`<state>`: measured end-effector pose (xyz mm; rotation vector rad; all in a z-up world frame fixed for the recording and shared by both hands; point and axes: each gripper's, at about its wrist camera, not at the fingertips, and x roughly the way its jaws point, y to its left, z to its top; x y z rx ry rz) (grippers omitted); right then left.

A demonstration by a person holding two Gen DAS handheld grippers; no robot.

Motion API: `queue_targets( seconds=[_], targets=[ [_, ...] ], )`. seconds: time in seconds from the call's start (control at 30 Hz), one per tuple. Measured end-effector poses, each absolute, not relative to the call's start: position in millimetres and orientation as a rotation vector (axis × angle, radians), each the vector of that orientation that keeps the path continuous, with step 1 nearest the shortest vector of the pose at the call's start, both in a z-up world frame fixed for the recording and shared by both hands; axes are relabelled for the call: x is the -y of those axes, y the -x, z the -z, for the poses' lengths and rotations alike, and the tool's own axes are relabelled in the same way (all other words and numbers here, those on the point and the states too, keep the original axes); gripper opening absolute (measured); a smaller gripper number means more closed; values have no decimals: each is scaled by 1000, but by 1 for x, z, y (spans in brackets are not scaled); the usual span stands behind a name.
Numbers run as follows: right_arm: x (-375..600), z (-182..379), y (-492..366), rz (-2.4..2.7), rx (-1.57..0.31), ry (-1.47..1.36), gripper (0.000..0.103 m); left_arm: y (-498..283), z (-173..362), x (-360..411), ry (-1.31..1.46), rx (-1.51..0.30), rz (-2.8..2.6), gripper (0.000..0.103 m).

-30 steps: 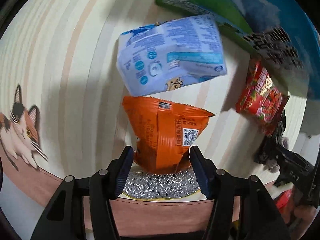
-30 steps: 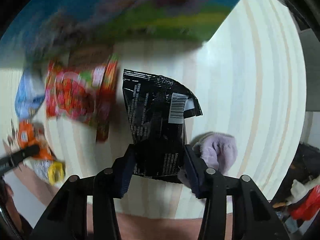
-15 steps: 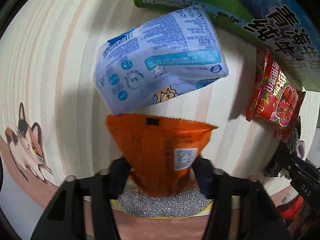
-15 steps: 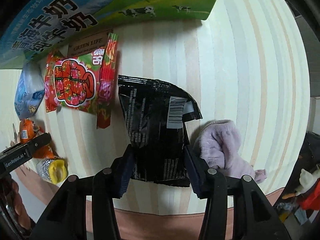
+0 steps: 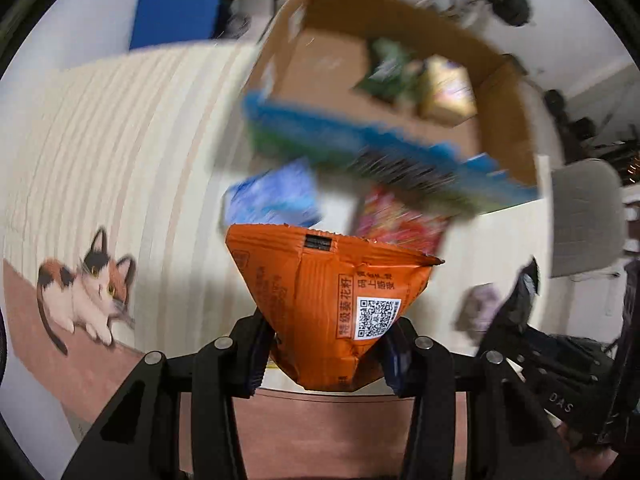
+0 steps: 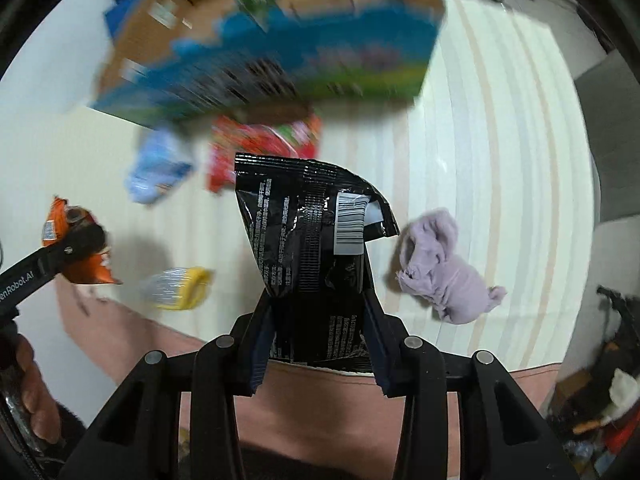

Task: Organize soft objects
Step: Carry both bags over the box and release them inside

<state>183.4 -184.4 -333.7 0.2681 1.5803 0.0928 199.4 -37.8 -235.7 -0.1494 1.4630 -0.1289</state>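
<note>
My left gripper is pinching the narrow bottom of an orange packet, which fans out wide above the fingers with its QR code facing the camera. My right gripper is clamped on the lower part of a black packet, barcode side toward the lens, its top edge curling over to the right. Both packets are held up off the striped table. Ahead of both tools stands an open cardboard box with a blue and green printed front; inside it I can make out a green item and a yellowish one, too blurred to name. On the table just in front of the box lie a blue pack and a red packet, side by side. In the right view a lilac cloth lies crumpled just right of the black packet, and a silver and yellow sponge sits near the table's front edge, to the left. A cat picture marks the table's left corner in the left view.
</note>
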Motion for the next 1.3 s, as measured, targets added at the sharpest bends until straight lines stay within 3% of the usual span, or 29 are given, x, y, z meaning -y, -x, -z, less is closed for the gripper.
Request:
queue_targets(
  seconds=[0.27, 0.43, 0.77, 1.03, 1.3],
  targets=[
    [201, 216, -261, -145, -1396, -230, 44, -297, 181, 67, 52, -1437, 237, 43],
    [204, 203, -325, -110, -1380, -208, 44, -360, 198, 77, -28, -1496, 236, 43],
    [209, 297, -417, -13, -1549, -226, 44, -444, 290, 88, -37, -1742, 226, 43],
    [206, 361, -426, -11, -1654, -219, 44, -446, 349, 95, -27, -1873, 277, 43],
    [202, 393, -430, -17, -1716, -177, 47, -442, 371, 98, -58, -1924, 280, 46]
  ],
)
